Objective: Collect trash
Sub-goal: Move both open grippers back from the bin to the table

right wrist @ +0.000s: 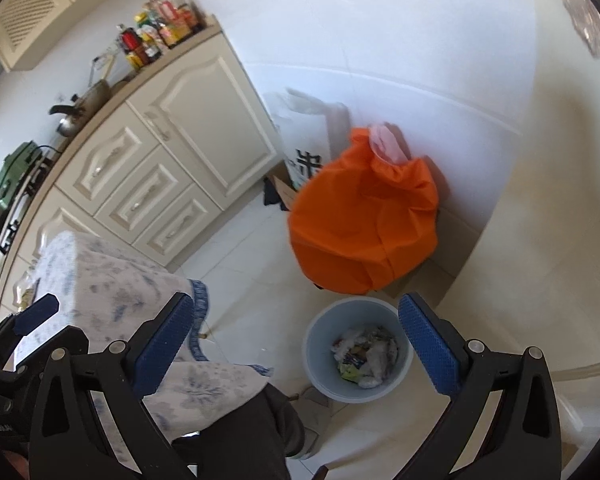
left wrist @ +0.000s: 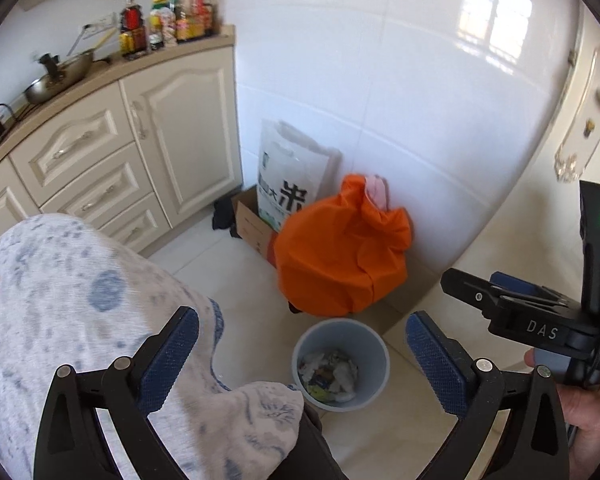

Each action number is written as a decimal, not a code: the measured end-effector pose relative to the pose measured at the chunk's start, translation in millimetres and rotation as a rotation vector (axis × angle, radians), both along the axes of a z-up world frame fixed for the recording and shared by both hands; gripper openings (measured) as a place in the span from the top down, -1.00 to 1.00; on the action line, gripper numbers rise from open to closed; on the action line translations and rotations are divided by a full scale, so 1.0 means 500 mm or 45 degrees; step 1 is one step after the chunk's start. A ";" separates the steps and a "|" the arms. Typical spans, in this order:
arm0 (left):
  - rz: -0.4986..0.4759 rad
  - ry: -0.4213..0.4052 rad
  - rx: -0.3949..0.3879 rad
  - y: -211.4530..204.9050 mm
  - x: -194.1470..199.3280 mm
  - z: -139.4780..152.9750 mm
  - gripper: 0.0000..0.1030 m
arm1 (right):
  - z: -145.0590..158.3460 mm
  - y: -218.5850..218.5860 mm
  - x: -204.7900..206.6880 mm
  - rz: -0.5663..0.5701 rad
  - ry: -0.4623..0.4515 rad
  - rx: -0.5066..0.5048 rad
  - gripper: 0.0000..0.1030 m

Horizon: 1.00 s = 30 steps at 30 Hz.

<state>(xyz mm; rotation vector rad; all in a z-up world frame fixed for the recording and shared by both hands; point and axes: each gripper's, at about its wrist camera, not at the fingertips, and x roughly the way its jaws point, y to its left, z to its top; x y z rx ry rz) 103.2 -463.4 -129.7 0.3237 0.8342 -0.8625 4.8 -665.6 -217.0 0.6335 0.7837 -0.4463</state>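
Pale blue plastic bin [left wrist: 341,364] down on the tiled floor [left wrist: 228,264], roughly 6 o'clock in both wrist views, holding a heap of crumpled trash [left wrist: 328,372]: white scraps, something yellow-green, too jumbled to name piece by piece. Left gripper [left wrist: 302,364] spread wide, nothing between the blue pads, bin showing in the gap. Same with the right gripper [right wrist: 296,344]: wide apart, empty, bin just inside its 3 o'clock finger. Right gripper also poking into the left view at 3 o'clock, with a hand [left wrist: 588,412] under it cut off by the frame edge.

Floral tablecloth [left wrist: 80,312] hogging the 8 o'clock area, blurry, hiding whatever sits beneath. Dark fabric [right wrist: 236,432] at 6 o'clock in the right view, hard to tell what exactly. Big orange bag [left wrist: 340,256] just past the bin at 12 o'clock, covering most of whatever it sits on; pink bit [left wrist: 376,192] sticking out the top, unclear what. White sack [left wrist: 288,176] with a printed character behind it, half hidden, in a cardboard box [left wrist: 252,224]. Cream cabinets [left wrist: 112,160] at 10 o'clock, bottles [left wrist: 168,20] and a wok [left wrist: 60,76] on top, labels unreadable.
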 end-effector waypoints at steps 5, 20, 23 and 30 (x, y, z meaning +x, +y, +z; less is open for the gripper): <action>0.058 -0.043 -0.082 0.110 -0.003 0.059 -0.98 | 0.065 0.053 0.028 0.064 -0.059 -0.048 -1.00; 0.405 -0.145 -0.248 0.504 0.023 0.169 -0.98 | 0.225 0.285 0.157 0.362 -0.212 -0.178 -1.00; 0.482 -0.163 -0.272 0.568 0.022 0.187 -0.98 | 0.241 0.329 0.184 0.408 -0.229 -0.190 -1.00; 0.644 -0.191 -0.285 0.694 0.015 0.198 -0.98 | 0.258 0.463 0.256 0.563 -0.254 -0.213 -1.00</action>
